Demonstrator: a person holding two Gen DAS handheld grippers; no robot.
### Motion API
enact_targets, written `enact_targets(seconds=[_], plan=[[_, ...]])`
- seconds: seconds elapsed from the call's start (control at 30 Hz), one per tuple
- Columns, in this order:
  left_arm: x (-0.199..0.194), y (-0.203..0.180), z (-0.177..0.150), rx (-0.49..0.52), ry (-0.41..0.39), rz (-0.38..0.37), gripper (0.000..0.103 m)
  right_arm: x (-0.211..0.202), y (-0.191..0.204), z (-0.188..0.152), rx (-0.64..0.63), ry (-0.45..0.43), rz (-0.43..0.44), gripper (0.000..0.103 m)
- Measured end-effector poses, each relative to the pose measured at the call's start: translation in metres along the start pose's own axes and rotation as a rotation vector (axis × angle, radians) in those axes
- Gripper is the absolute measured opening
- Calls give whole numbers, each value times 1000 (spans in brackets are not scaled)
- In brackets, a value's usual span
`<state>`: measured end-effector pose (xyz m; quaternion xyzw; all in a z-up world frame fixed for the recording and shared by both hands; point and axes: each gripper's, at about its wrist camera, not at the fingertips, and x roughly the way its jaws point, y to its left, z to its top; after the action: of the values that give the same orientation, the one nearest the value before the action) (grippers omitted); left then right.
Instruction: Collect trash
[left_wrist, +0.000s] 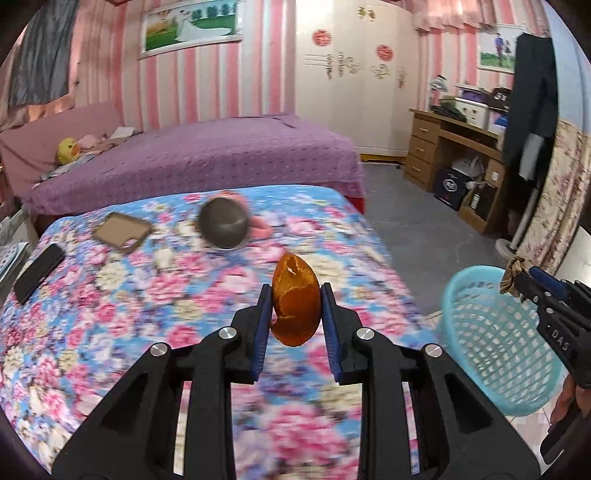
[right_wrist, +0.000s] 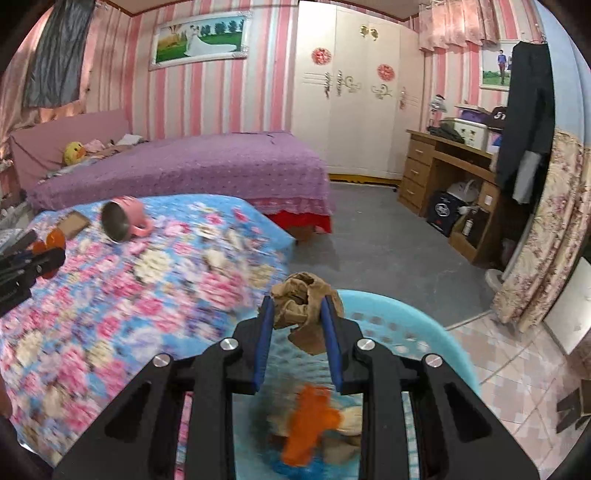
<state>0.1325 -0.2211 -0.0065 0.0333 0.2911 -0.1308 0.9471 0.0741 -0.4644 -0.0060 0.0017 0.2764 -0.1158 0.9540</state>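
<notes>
Both clenched: left gripper (left_wrist: 295, 295) pinches orange peel (left_wrist: 295, 302) over floral bed (left_wrist: 110, 314); right gripper (right_wrist: 297, 308) grips crumpled brown scrap (right_wrist: 304, 306), possibly paper, above blue basket (right_wrist: 436, 332).

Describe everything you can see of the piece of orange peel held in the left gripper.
The orange peel is a curved, cupped shell of rind, deep orange and glossy-looking, with a torn, ragged edge and a small pale spot near its top. It stands roughly upright, pinched between the blue pads of the left gripper, which touch both its sides. It hangs in the air above the floral bedspread, touching nothing else.
</notes>
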Motion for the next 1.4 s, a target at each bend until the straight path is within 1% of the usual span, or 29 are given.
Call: enact_targets(seconds=[0.2, 0.3, 0.4, 0.5, 0.63, 0.67, 0.7, 0.73, 0.77, 0.83, 0.87, 0.97, 1.03, 1.1, 1.17, 1.27, 1.4], plan=[[8, -55, -6, 40, 3, -51, 25, 2, -46, -12, 20, 26, -56, 27], [15, -82, -10, 55, 10, -83, 25, 5, -65, -20, 46, 43, -73, 27], [24, -107, -12, 69, 28, -123, 25, 10, -78, -28, 45, 64, -111, 27], [32, -131, -15, 84, 41, -165, 26, 12, -91, -32, 81, 72, -111, 27], [41, -156, -20, 118, 52, -185, 27, 14, -101, -36, 119, 73, -103, 27], [44, -160, -19, 124, 60, -197, 30, 16, -102, -37, 124, 76, -97, 27], [46, -162, -18, 129, 67, -207, 36, 16, -102, -38, 123, 77, -93, 27], [47, -163, -17, 136, 72, -211, 55, 16, -101, -38, 123, 77, -86, 30], [46, -163, -15, 139, 63, -203, 69, 16, -101, -37, 127, 74, -85, 33], [42, -158, -10, 134, 43, -197, 80, 15, -101, -36, 139, 66, -98, 77], [38, -152, -7, 129, 33, -195, 84, 12, -101, -36, 148, 53, -108, 81], [30, -133, 0, 109, 24, -168, 88, 6, -100, -33, 167, 47, -108, 83], [21, -114, 4, 85, 17, -145, 90, 0, -96, -30, 176, 32, -108, 95], [8, -92, 6, 64, 8, -132, 92, -10, -86, -26, 169, 7, -106, 98], [-7, -71, 6, 51, -11, -105, 95, -21, -71, -22, 163, -12, -97, 98], [-37, -36, 3, 33, -32, -68, 97, -36, -50, -16, 164, -27, -56, 98], [-74, 8, -6, -1, -45, -28, 98, -59, -13, -6, 177, -48, 7, 98]])
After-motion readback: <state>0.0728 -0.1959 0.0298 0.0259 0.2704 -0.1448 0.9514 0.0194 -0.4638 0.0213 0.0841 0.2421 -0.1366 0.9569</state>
